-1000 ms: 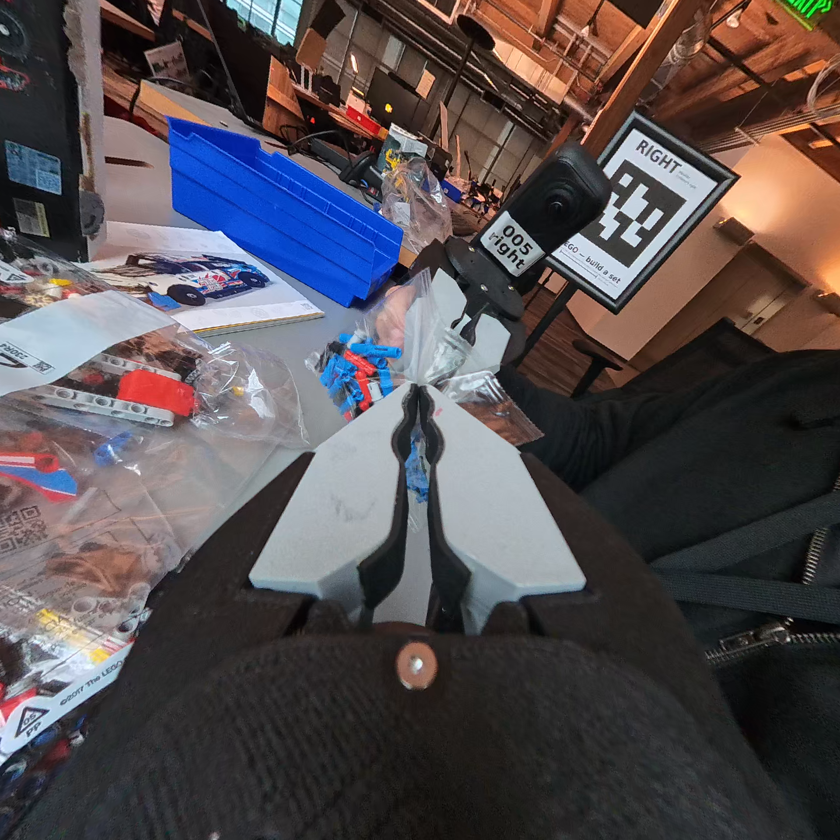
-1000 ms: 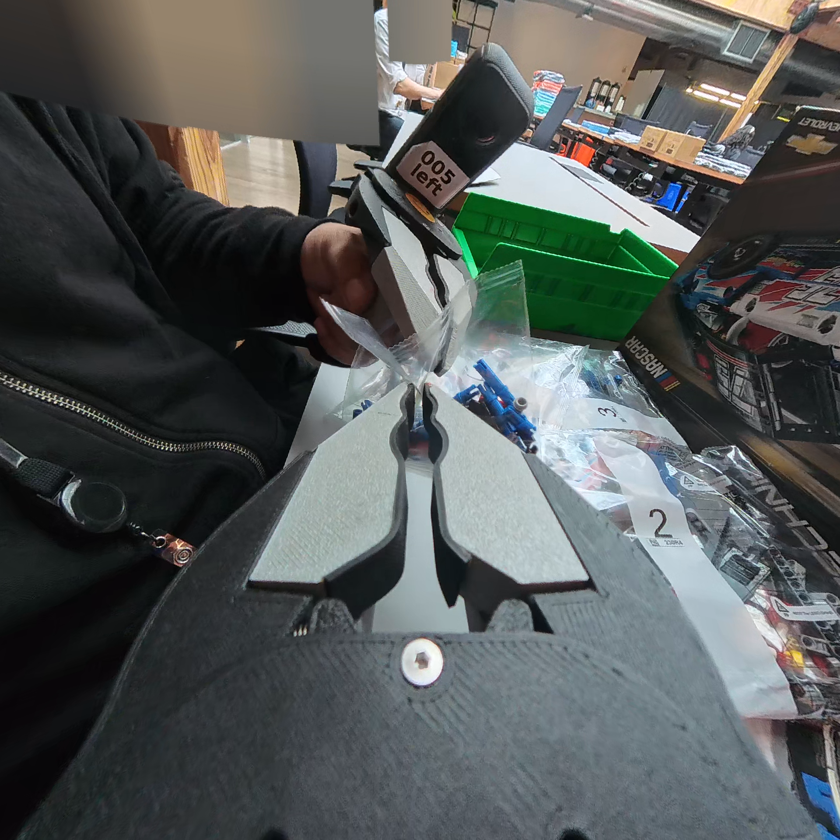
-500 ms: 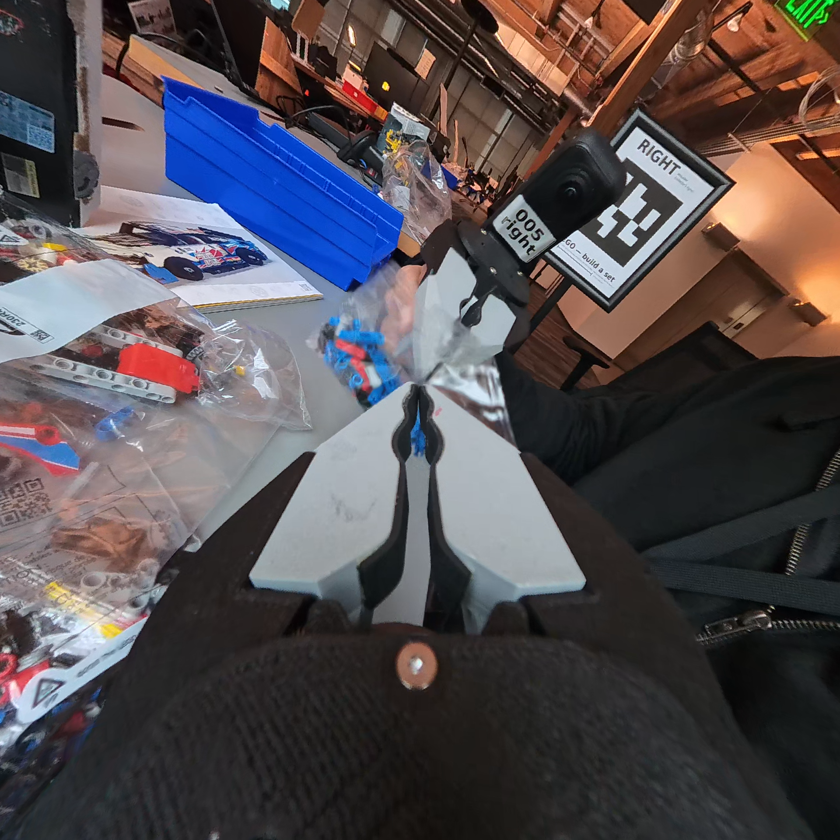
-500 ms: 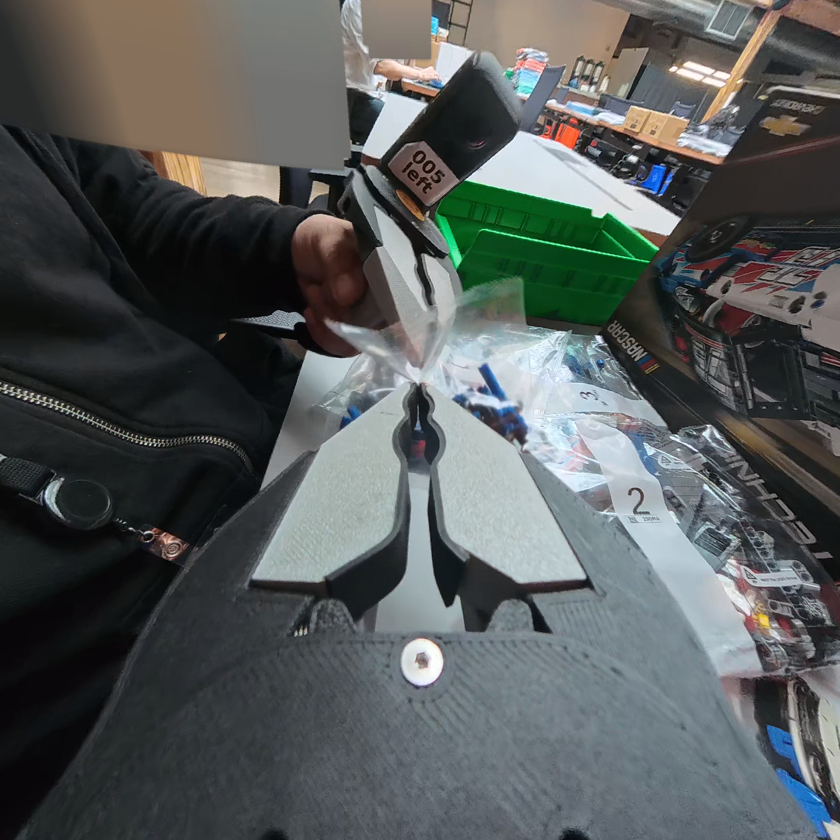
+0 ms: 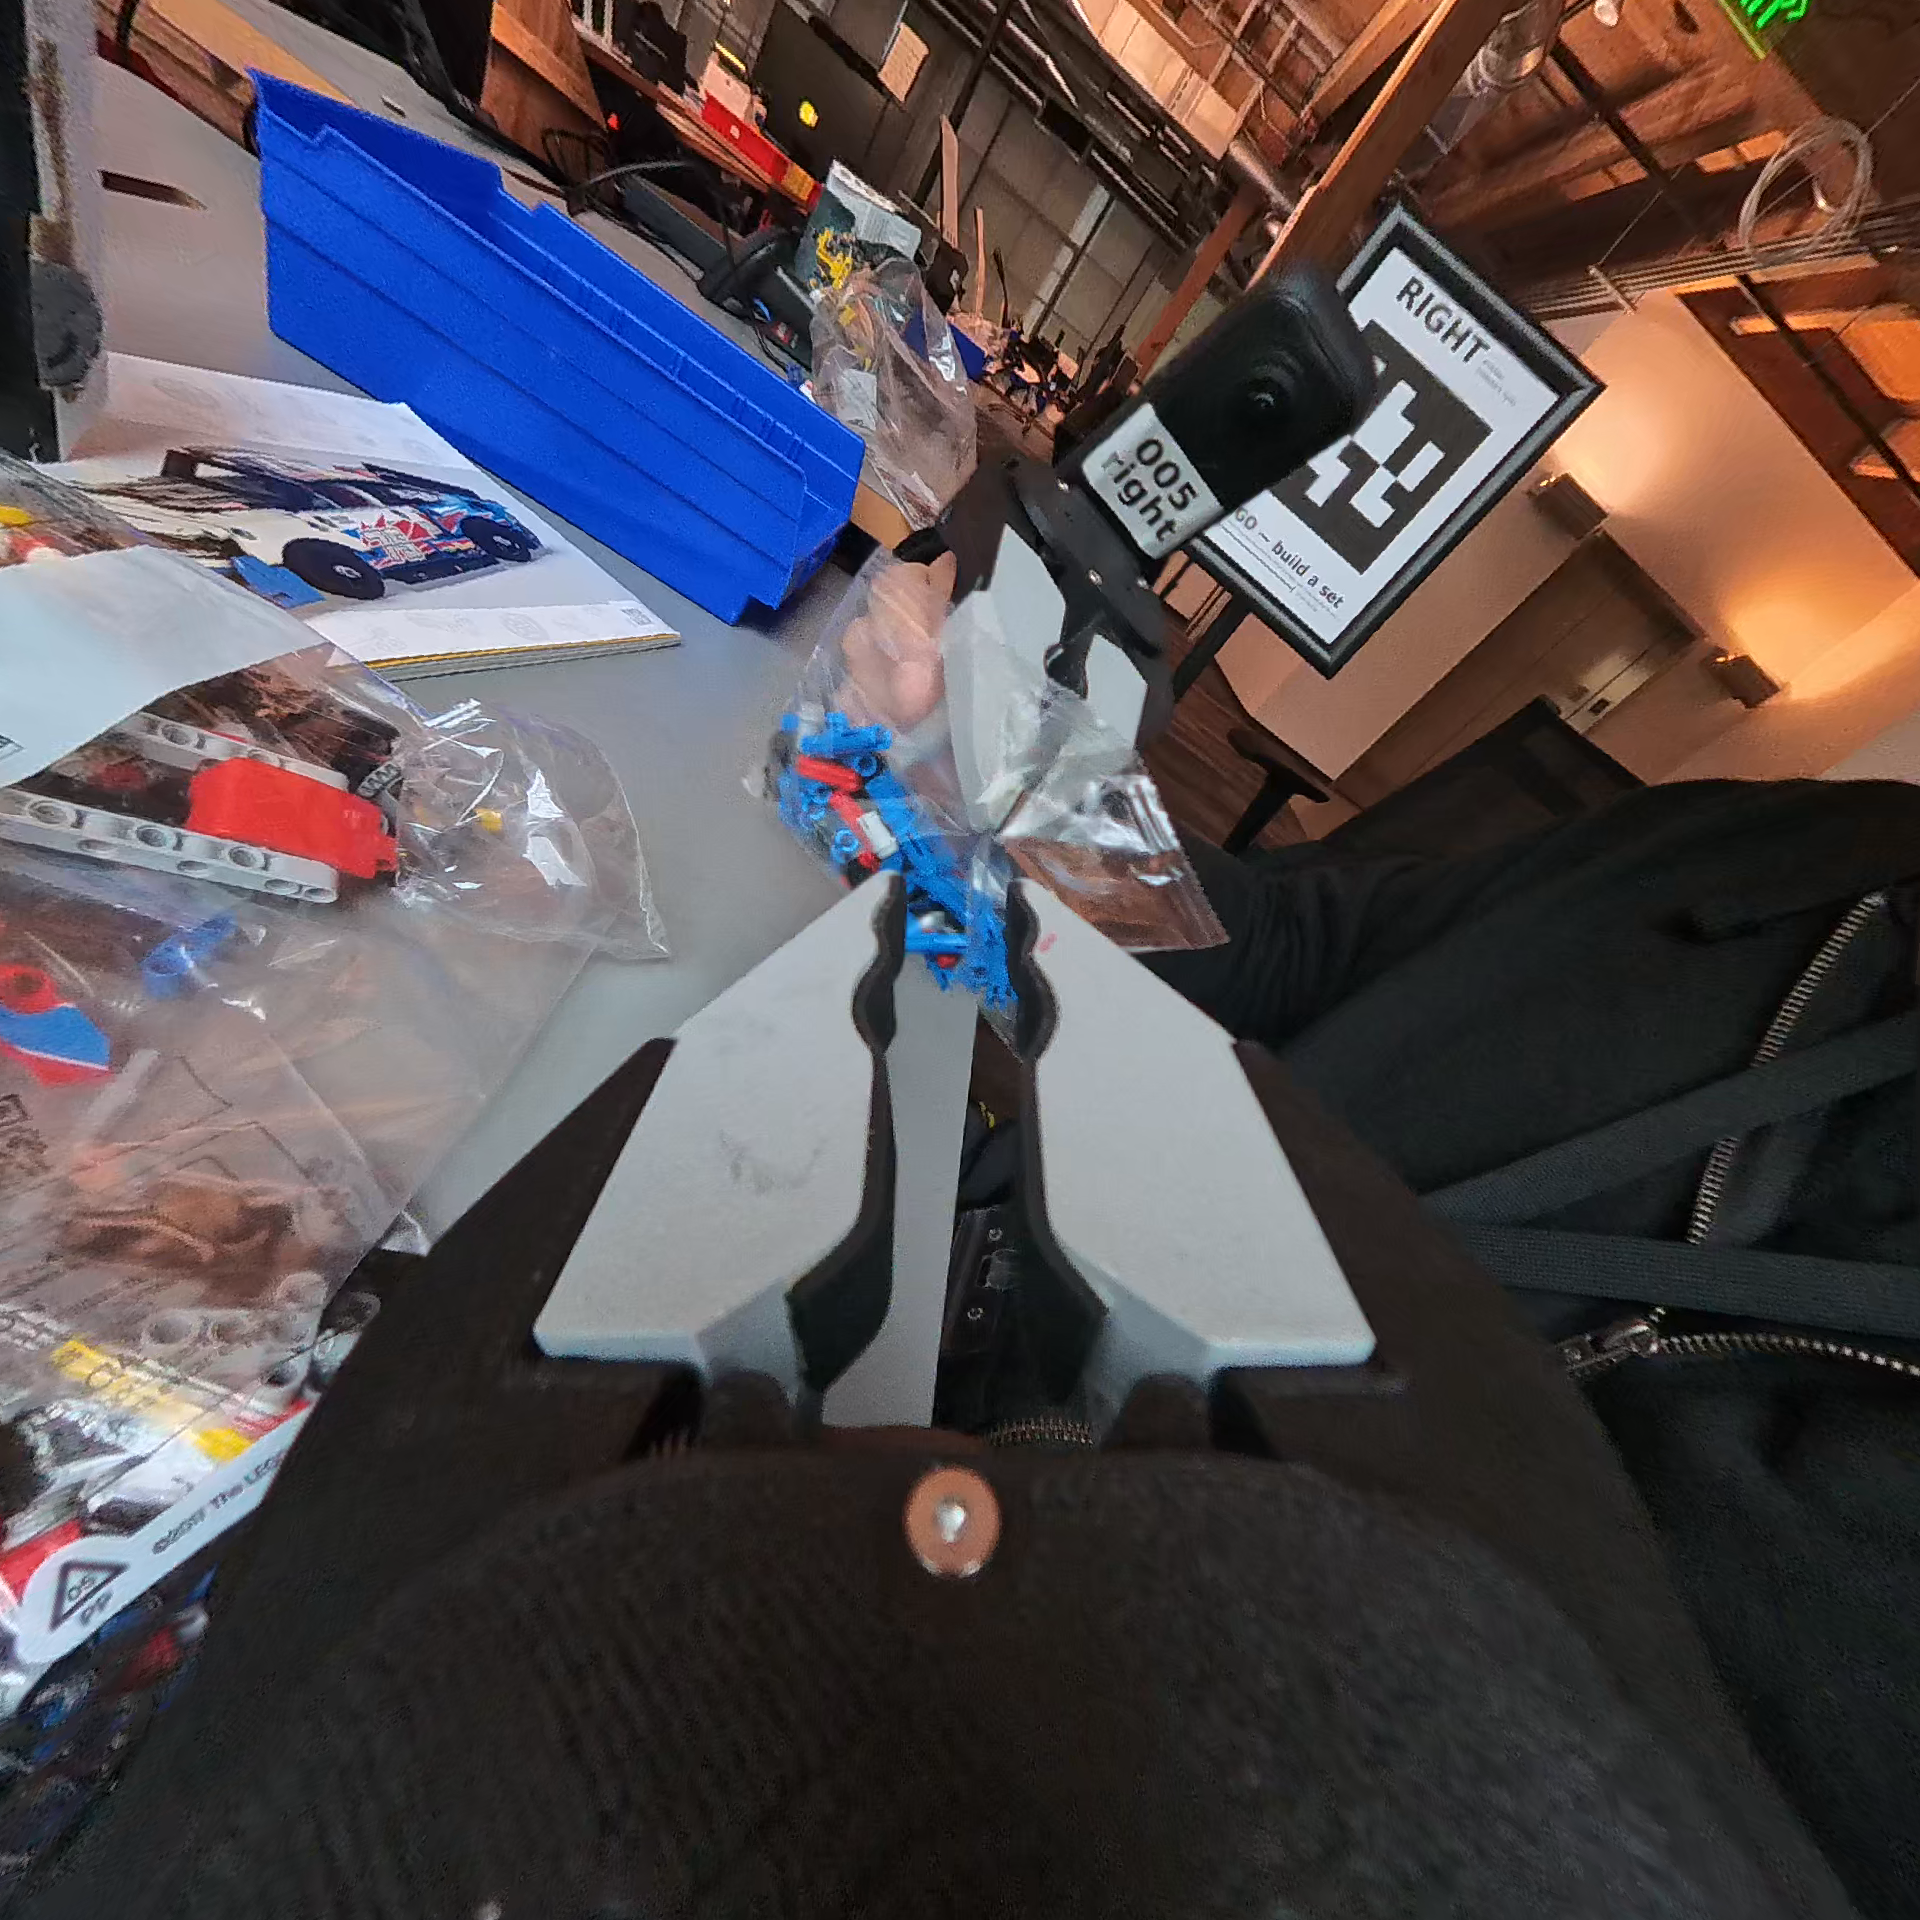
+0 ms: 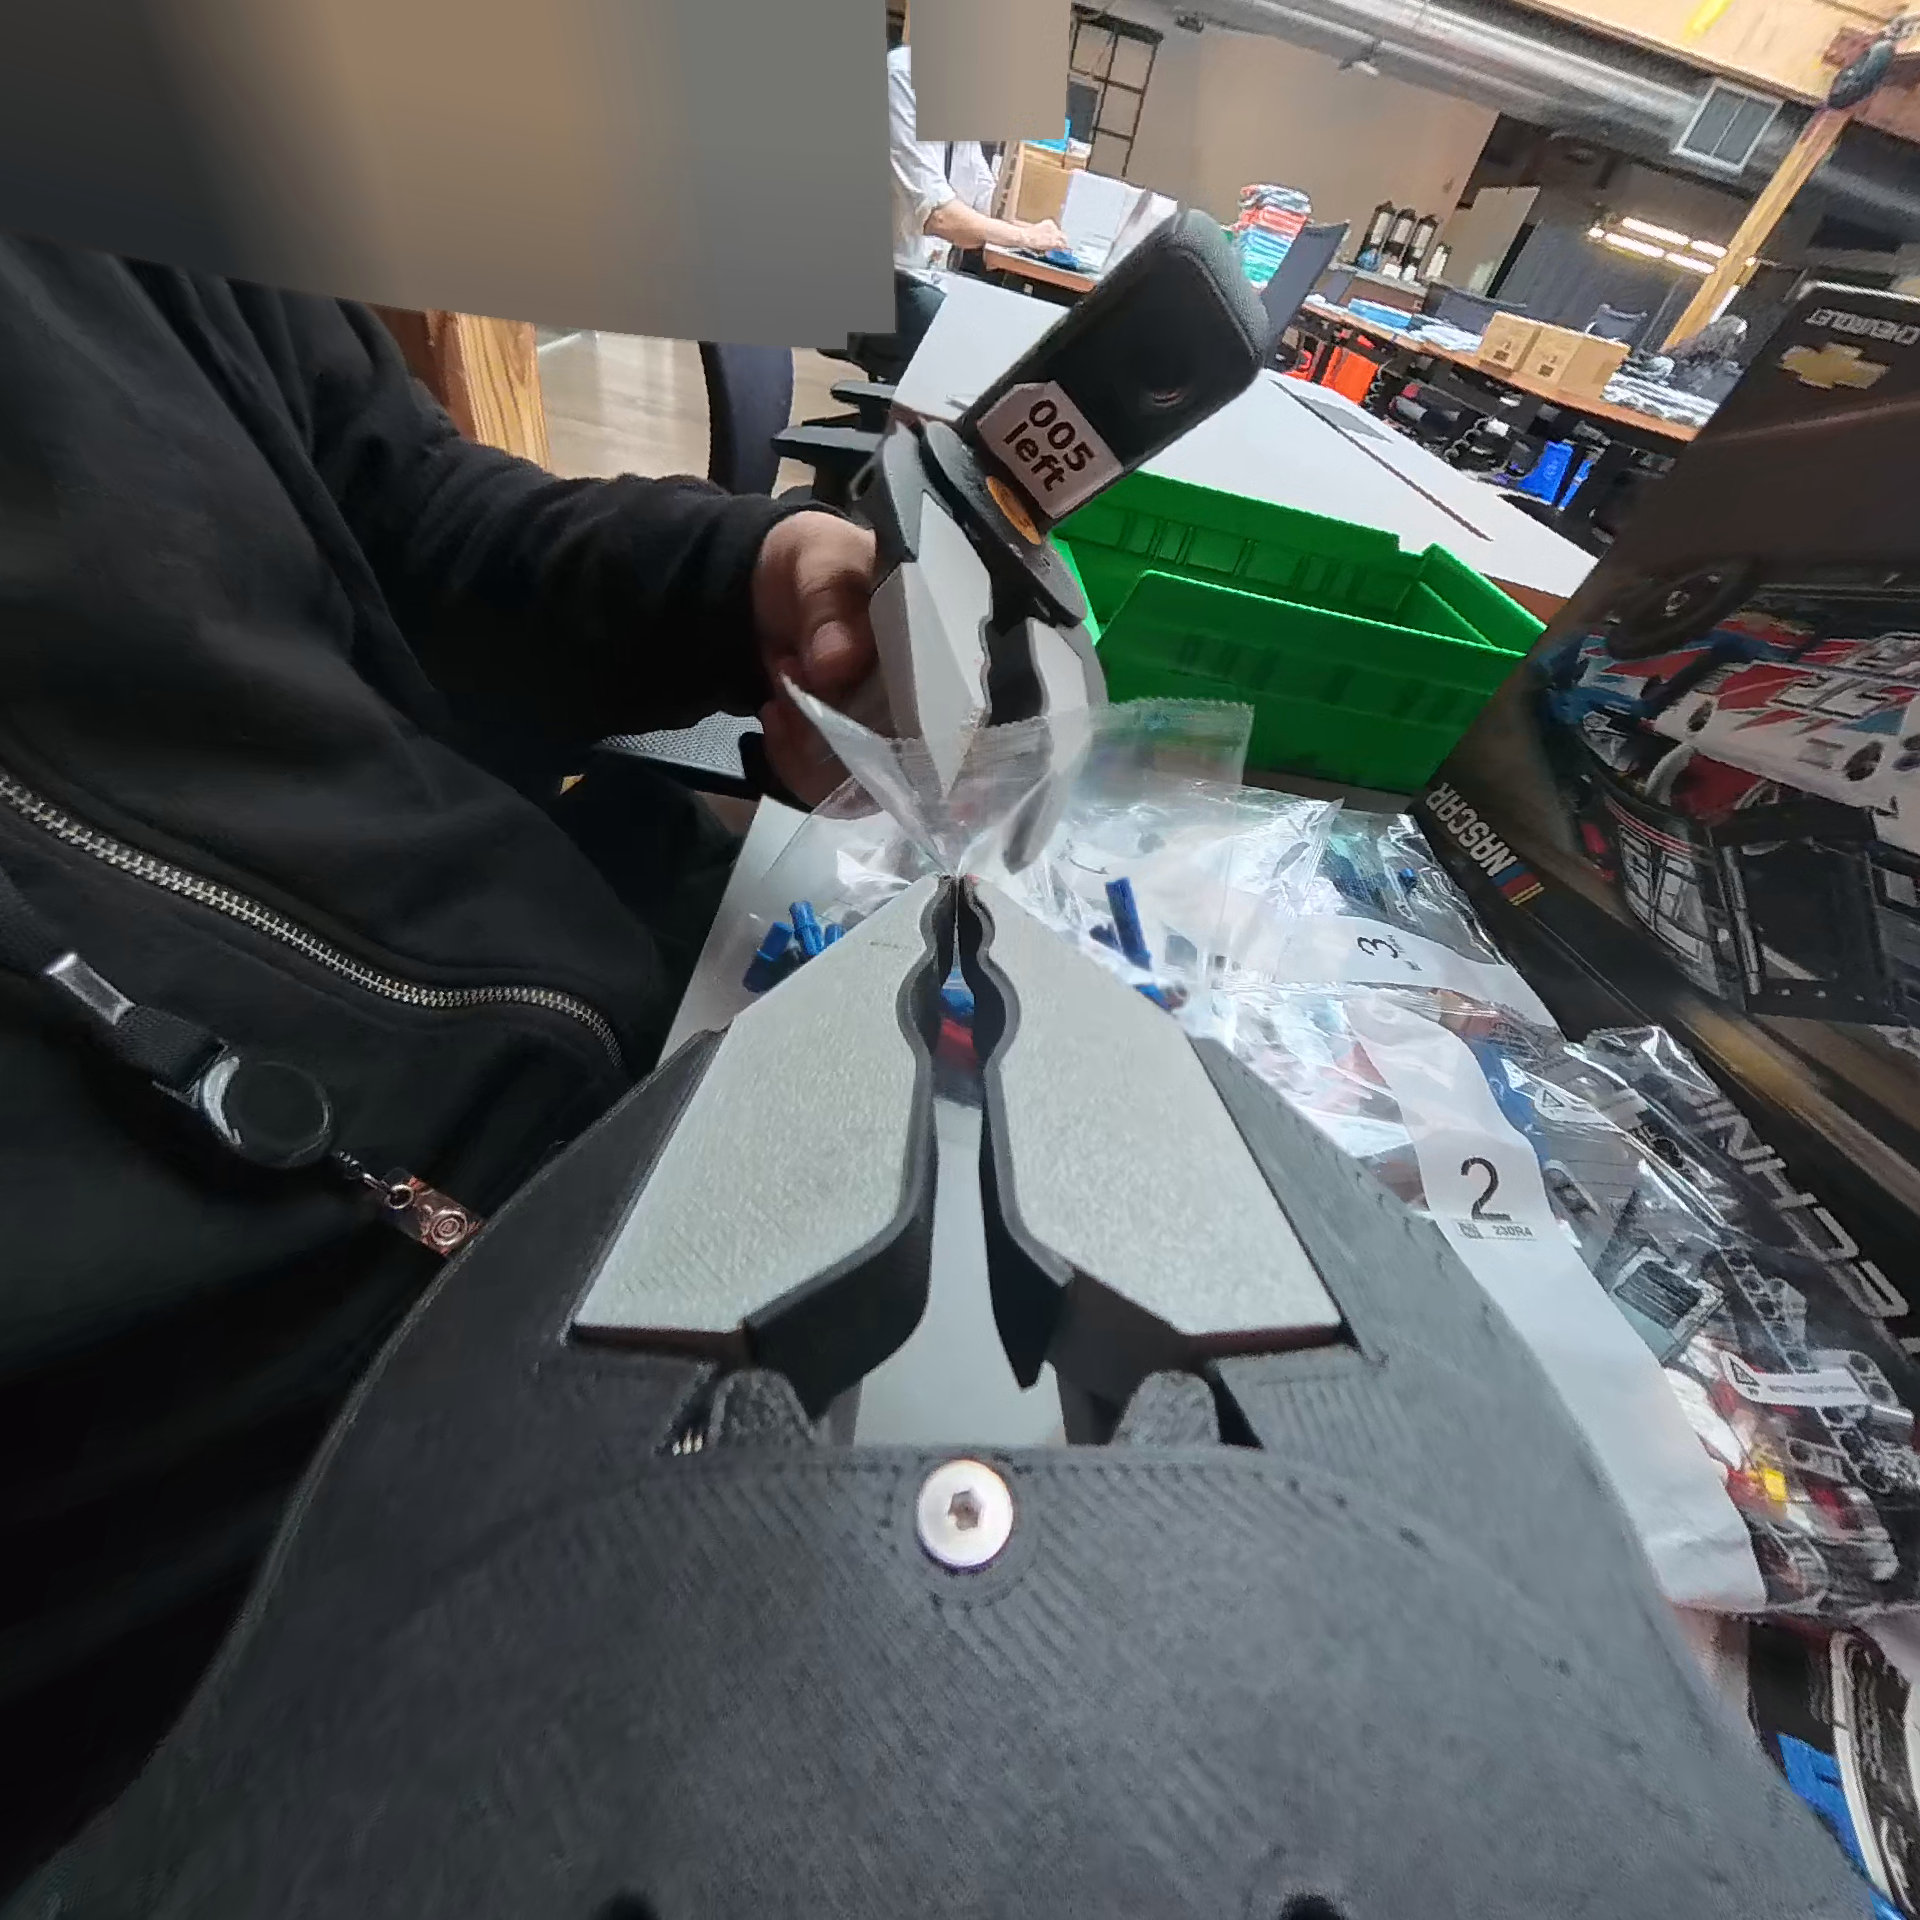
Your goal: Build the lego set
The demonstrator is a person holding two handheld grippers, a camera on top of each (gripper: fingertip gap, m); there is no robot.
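A small clear bag of blue and red Lego pins (image 5: 883,810) hangs just above the grey table (image 5: 707,748). My right gripper (image 6: 956,885) is shut on the bag's clear top (image 6: 935,790). It also shows in the left wrist view (image 5: 997,821), pinching the plastic from above. My left gripper (image 5: 954,909) is open, with the pin-filled part of the bag between and just beyond its fingertips. In the right wrist view the left gripper (image 6: 977,810) stands opposite mine, its jaws apart around the bag's top.
Larger bags of parts (image 5: 260,831) lie left of the left gripper, with an instruction booklet (image 5: 395,540) and a blue bin (image 5: 540,343) behind. Numbered bags (image 6: 1475,1195), the set's box (image 6: 1745,727) and green bins (image 6: 1299,644) are right of the right gripper. The person's black jacket (image 6: 312,727) is close.
My left gripper has opened and let go of the bag. The right gripper stays shut on it. The bag's pins now hang lower, near the left fingertips.
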